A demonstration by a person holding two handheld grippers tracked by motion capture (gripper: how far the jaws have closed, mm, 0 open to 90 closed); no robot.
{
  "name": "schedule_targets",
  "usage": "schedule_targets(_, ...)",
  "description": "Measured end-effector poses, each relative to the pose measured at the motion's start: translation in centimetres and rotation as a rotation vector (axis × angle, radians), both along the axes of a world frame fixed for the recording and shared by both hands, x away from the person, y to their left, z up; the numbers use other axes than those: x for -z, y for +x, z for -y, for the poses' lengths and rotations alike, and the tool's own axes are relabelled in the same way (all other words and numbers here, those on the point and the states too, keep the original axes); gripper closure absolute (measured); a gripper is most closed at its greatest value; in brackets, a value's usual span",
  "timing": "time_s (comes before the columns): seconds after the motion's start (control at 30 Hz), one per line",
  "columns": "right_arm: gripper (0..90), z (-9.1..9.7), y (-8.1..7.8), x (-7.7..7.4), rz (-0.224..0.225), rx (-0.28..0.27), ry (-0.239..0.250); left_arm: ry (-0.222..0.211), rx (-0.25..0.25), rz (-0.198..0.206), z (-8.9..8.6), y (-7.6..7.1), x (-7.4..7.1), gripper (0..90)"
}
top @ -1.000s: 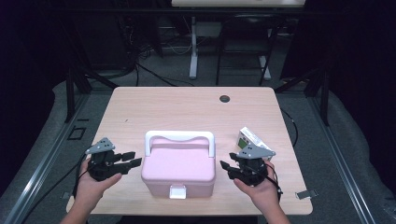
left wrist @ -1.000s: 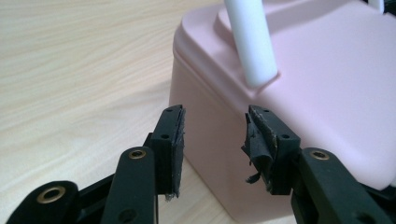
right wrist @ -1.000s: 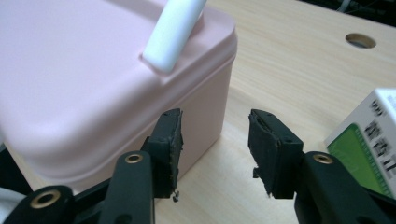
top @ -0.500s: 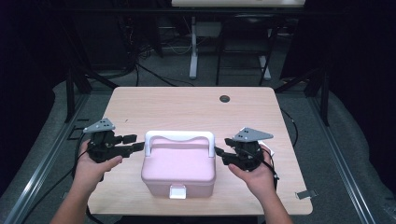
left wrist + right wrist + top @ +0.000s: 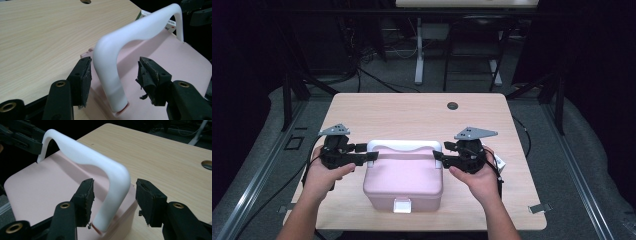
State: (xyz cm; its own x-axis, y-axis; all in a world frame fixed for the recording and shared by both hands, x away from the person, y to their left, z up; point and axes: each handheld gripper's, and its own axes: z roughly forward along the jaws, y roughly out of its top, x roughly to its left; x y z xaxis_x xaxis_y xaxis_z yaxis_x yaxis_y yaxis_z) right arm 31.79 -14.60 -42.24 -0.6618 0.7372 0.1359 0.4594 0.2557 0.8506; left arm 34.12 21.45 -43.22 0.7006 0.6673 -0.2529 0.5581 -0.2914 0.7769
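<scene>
A pink box [image 5: 404,177] with a white handle [image 5: 404,146] stands at the near middle of the wooden table [image 5: 412,115]. The handle stands up over the lid. My left gripper [image 5: 368,152] is at the handle's left end, and its open jaws straddle the left leg of the handle [image 5: 110,82]. The jaws have just been opening. My right gripper [image 5: 439,154] faces it from the other side, with the right leg of the handle [image 5: 112,200] between its open jaws. These jaws have also just been opening, and a gap shows at each pad.
A small white carton [image 5: 499,162] lies behind my right hand, near the table's right edge. A round cable hole [image 5: 452,105] sits at the table's far side. The box has a white latch [image 5: 402,205] on its near face.
Both grippers have moved up and away from the person, from the box's sides to the two ends of the handle. Their jaws stand wider than before.
</scene>
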Motion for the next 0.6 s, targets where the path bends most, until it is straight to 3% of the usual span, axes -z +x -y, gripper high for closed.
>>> schedule_targets(0.1,48.4,-0.2,-0.2,0.6,-0.005,-0.014,0.009,0.000,0.023,0.012,0.0,-0.2,0.6,47.0)
schedule_targets(0.27,49.8,-0.5,-0.6,1.5,-0.017,-0.015,-0.007,-0.013,0.011,0.023,-0.1,-0.5,0.8,51.2)
schedule_targets(0.33,52.3,-0.4,-0.6,1.7,-0.017,-0.019,-0.004,0.001,0.009,0.038,-0.1,-0.8,0.8,53.1)
schedule_targets(0.6,56.8,0.0,-1.4,0.9,0.005,-0.047,0.031,-0.005,0.028,0.078,-0.4,-1.9,-0.2,58.1)
